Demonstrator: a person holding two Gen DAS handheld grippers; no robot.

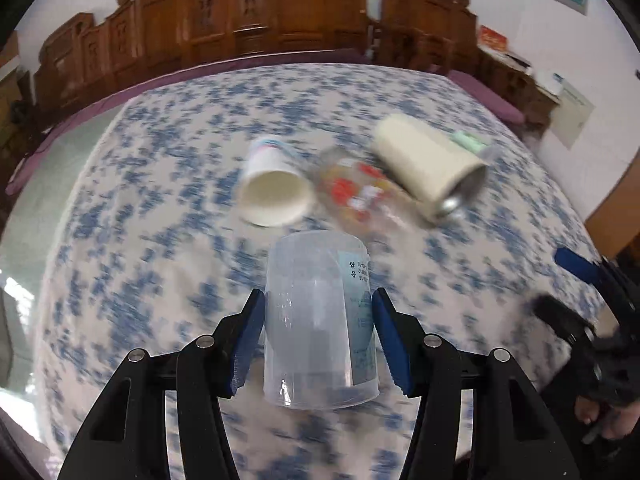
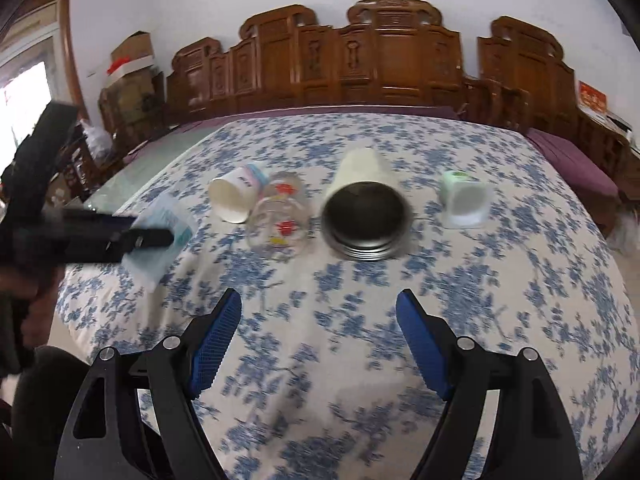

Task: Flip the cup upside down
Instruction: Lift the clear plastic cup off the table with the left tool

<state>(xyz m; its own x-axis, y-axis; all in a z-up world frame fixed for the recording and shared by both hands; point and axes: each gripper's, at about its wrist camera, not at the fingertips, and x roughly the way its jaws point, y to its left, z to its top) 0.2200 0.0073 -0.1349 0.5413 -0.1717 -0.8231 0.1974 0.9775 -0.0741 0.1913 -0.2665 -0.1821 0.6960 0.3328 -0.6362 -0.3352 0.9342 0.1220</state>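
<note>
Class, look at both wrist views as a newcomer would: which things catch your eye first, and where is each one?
First, the clear plastic cup gripped between the left gripper fingers, above the blue-flowered tablecloth. Next, the cream tumbler on its side mid-table, dark mouth towards the open, empty right gripper.
</note>
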